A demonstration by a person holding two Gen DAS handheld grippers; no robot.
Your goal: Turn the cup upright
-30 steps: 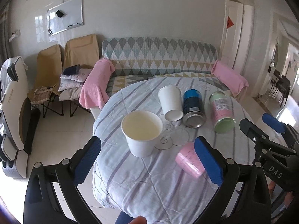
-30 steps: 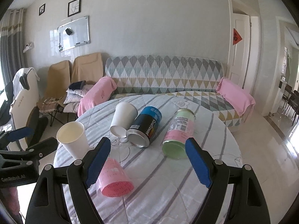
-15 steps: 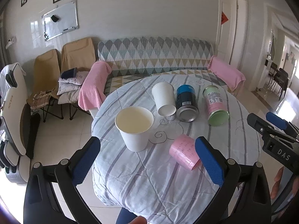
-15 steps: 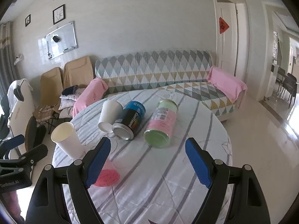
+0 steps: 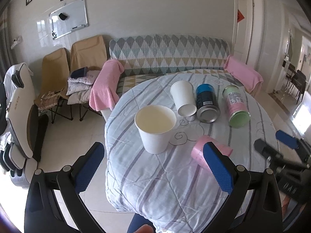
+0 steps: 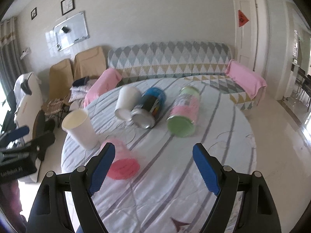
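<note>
A white paper cup (image 5: 155, 128) (image 6: 80, 129) stands upright near the table's left edge. A pink cup (image 5: 198, 153) (image 6: 122, 160) lies on its side at the front. A second white cup (image 5: 183, 98) (image 6: 126, 102), a blue-black can (image 5: 207, 103) (image 6: 148, 109) and a pink-green can (image 5: 236, 105) (image 6: 183, 112) lie on their sides farther back. My left gripper (image 5: 153, 167) is open and empty, just short of the upright cup and the pink cup. My right gripper (image 6: 153, 169) is open and empty, its left finger beside the pink cup.
The round table (image 5: 175, 184) has a striped quilted cloth and drops off at the left and front. A patterned sofa (image 5: 169, 52) with pink towels stands behind it. Folding chairs (image 5: 56, 73) and a massage chair (image 5: 19, 104) stand on the left.
Both grippers have drifted a little back and left relative to the table. The objects on the table have not moved. Both grippers stay open.
</note>
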